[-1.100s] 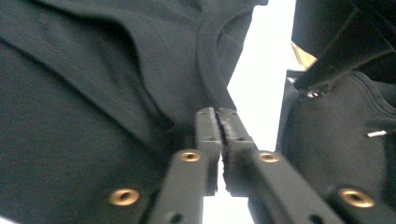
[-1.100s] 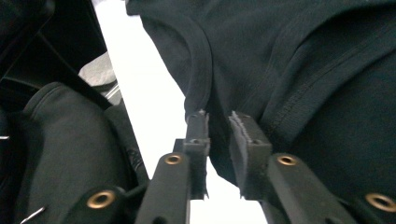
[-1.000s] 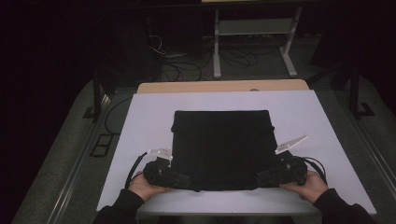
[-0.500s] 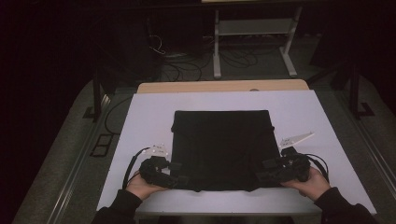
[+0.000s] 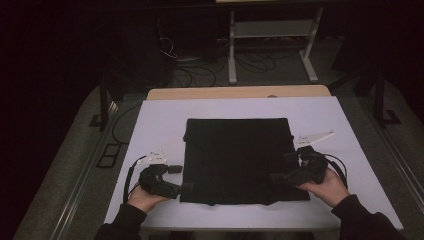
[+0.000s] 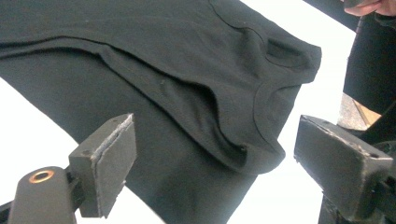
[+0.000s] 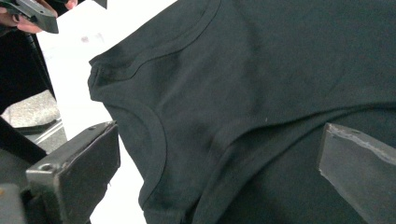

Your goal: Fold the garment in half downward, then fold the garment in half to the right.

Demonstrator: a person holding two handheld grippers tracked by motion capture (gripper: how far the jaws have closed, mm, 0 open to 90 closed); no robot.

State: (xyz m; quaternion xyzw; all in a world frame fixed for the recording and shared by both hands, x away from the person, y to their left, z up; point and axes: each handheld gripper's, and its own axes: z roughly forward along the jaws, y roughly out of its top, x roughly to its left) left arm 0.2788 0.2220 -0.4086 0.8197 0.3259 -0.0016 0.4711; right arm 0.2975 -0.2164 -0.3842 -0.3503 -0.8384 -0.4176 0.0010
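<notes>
A folded black garment (image 5: 237, 160) lies flat at the middle of the white desk (image 5: 345, 120), its near edge close to the desk's front rim. At the garment's near left corner the left claw (image 5: 181, 177) stands released, its jaws having just been opening, cloth beneath them but unpinched. At the near right corner the right claw (image 5: 285, 167) is likewise released, jaws just opened wide above the fabric. A person's hands hold both claws from the desk's near side. Beyond the desk's far edge, cables (image 5: 195, 65) lie on the floor.
</notes>
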